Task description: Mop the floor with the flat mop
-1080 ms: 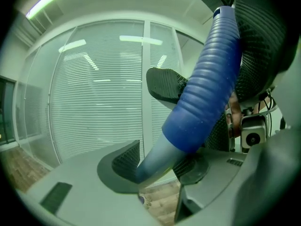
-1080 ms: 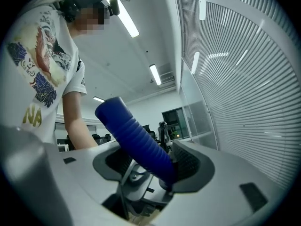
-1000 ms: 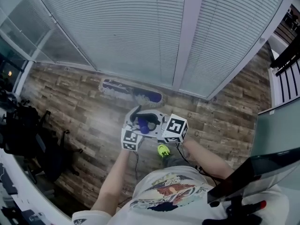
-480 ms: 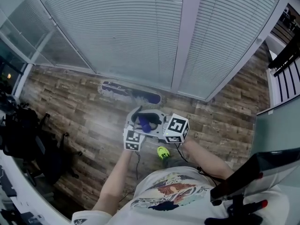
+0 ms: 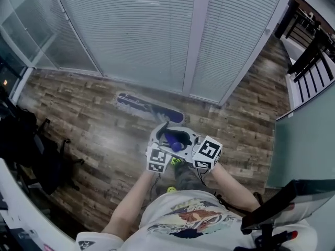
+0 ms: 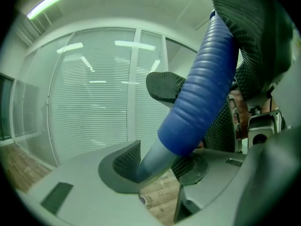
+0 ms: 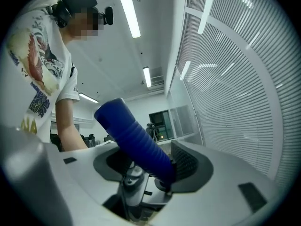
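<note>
The flat mop's blue pad (image 5: 149, 109) lies on the wooden floor just in front of the blind-covered glass wall. Its pole runs up to a blue ribbed grip (image 5: 173, 140) in front of my chest. My left gripper (image 5: 163, 136) is shut on the handle; in the left gripper view the silver pole (image 6: 151, 158) passes between the pads under the blue grip (image 6: 200, 93). Those jaws have just been closing a little around it. My right gripper (image 5: 186, 139) is shut on the blue grip (image 7: 138, 142) higher up, close beside the left one.
The glass wall with blinds (image 5: 157, 30) closes off the far side. Black chairs and bags (image 5: 26, 145) stand at the left. A glass partition (image 5: 309, 140) and a black railing (image 5: 309, 46) are at the right. My yellow-green shoe (image 5: 176, 161) is under the grippers.
Both grippers, still holding the handle, have shifted right and nearer to my body. The mop pad has slid slightly to the right along the floor. My feet have stepped.
</note>
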